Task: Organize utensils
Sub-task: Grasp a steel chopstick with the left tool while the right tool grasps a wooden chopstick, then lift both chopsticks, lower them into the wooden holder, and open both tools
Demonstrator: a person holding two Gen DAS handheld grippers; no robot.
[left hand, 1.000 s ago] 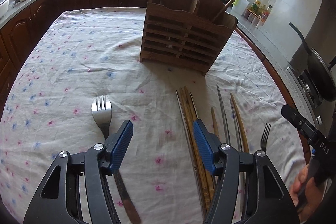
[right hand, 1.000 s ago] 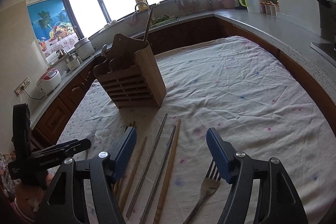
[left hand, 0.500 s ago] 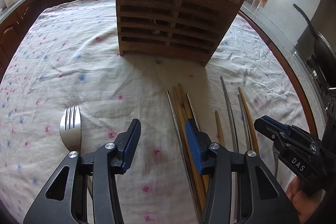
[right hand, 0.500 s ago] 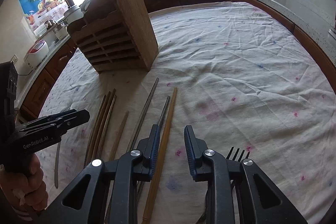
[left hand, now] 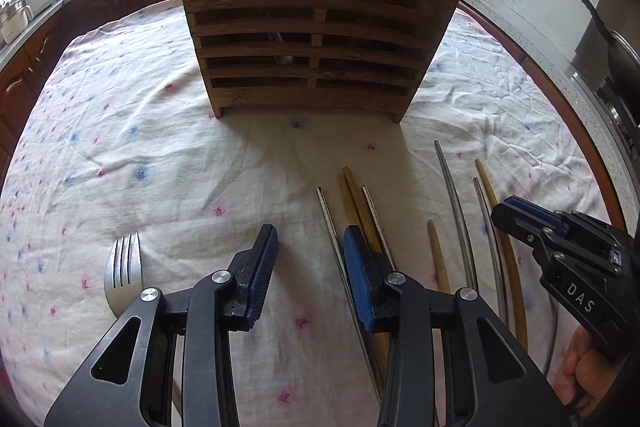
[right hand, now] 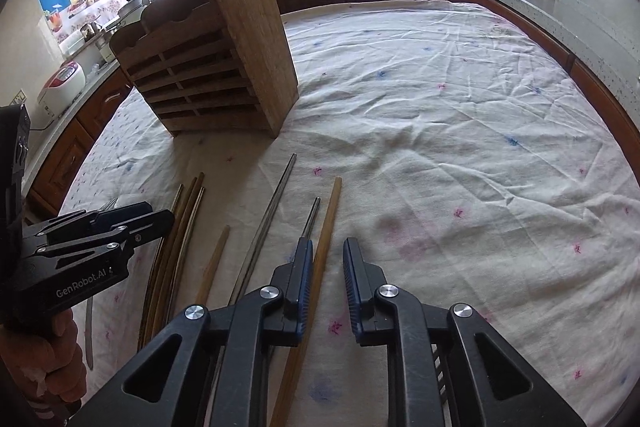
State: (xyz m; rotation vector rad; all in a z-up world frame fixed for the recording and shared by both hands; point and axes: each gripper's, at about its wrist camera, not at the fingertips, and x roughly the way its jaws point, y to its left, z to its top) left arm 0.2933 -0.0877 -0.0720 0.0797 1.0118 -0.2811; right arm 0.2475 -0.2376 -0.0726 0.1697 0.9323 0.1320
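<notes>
Wooden slatted utensil holder (left hand: 316, 43) stands at the upper centre of the left wrist frame on the floral tablecloth (left hand: 160, 155). Chopsticks (left hand: 360, 211) lie lower right of centre, a fork (left hand: 124, 271) lower left. The left gripper (left hand: 308, 267) is open and empty. The right gripper (right hand: 325, 279) has its jaws narrowly parted, holding nothing, above 1 wooden chopstick (right hand: 326, 227).

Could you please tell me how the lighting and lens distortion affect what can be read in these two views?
Left wrist view: the windows behind the wooden utensil holder are blown out, leaving its slatted face backlit and dark; the chopsticks curve with fisheye bending. Right wrist view: the window glare washes out the top left, the tablecloth is evenly lit, and the counter edge bows strongly.
</notes>
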